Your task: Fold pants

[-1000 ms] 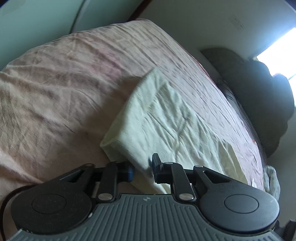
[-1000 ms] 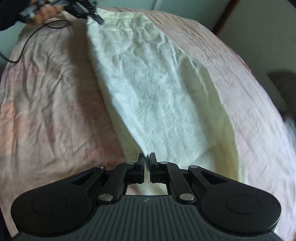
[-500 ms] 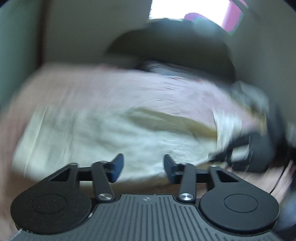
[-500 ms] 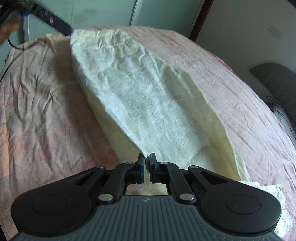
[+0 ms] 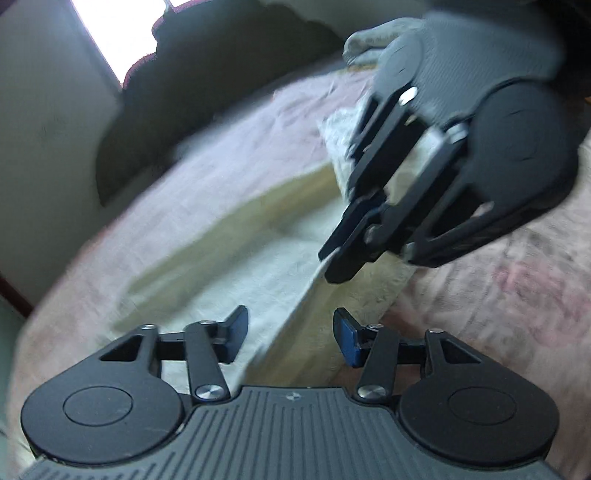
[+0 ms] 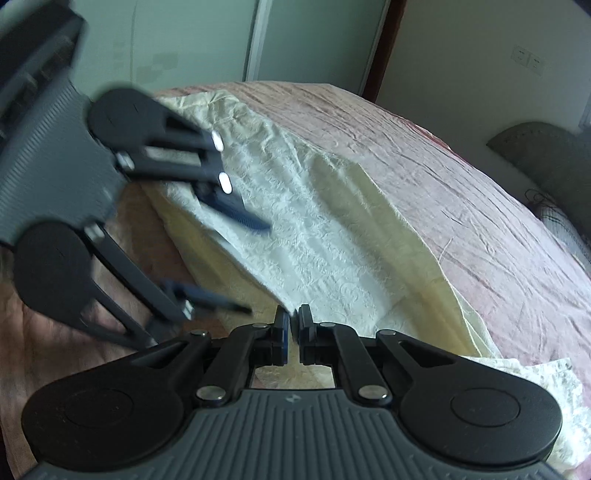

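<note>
The pale yellow pants [image 6: 332, 229] lie stretched along the pink bed [image 6: 461, 177]. They also show in the left wrist view [image 5: 236, 266]. My right gripper [image 6: 293, 328] is shut on the pants' near edge and lifts it slightly; in the left wrist view it [image 5: 334, 264] pinches the raised fabric edge. My left gripper [image 5: 290, 332] is open and empty, hovering over the pants just short of the right gripper. In the right wrist view it [image 6: 255, 266] is blurred, its jaws wide apart over the pants' left edge.
A dark rounded headboard [image 5: 207, 96] stands at the bed's far end below a bright window [image 5: 110, 33]. A green wardrobe door [image 6: 184, 40] and a dark door frame [image 6: 380, 44] stand behind the bed. A crumpled white cloth [image 6: 546, 391] lies by the pants' near end.
My left gripper has let go of the far end of the pants, opened wide and swung across to just beside the right gripper. The right gripper stays shut on the pants.
</note>
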